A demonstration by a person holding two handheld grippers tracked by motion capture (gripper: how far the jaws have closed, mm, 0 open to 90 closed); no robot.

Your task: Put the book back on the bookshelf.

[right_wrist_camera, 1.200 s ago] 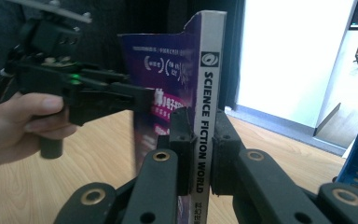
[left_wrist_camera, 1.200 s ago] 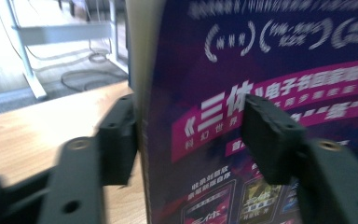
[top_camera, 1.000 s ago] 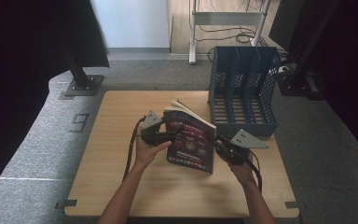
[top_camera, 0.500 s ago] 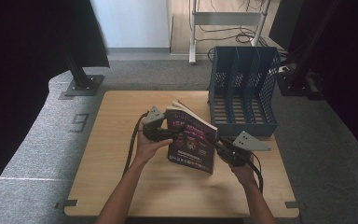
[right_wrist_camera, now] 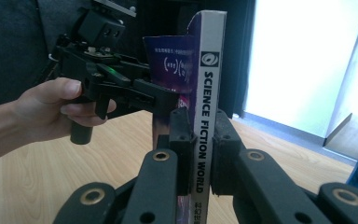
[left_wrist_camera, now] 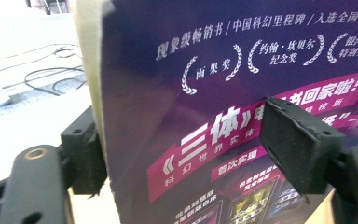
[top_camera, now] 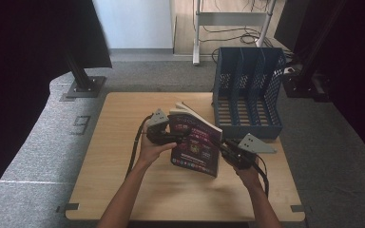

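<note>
Book: a purple paperback held upright over the middle of the counter, a little toward the right edge, its lower edge close to the wood.
Right claw: the right claw is clamped on the book's spine from the right, both pads pressed flat against it.
Left claw: the left claw straddles the book's page edge, one pad behind the pages, the other lying on the cover; its jaws have just been closing a little, with the book between them.
Right claw view alone: the spine lettering "SCIENCE FICTION WORLD", running top to bottom, and the person's left hand wrapped round the other tool's handle.
Left claw view alone: the cover print close up, white Chinese characters and laurel marks on purple, plus the cream page block.
High view alone: the blue file rack at the far right corner.
Long axis: vertical, spine toward the right edge, pages toward the left, cover facing the near edge.
Room: bare wood along the left and near edges; the rack stands just behind and right of the book.
</note>
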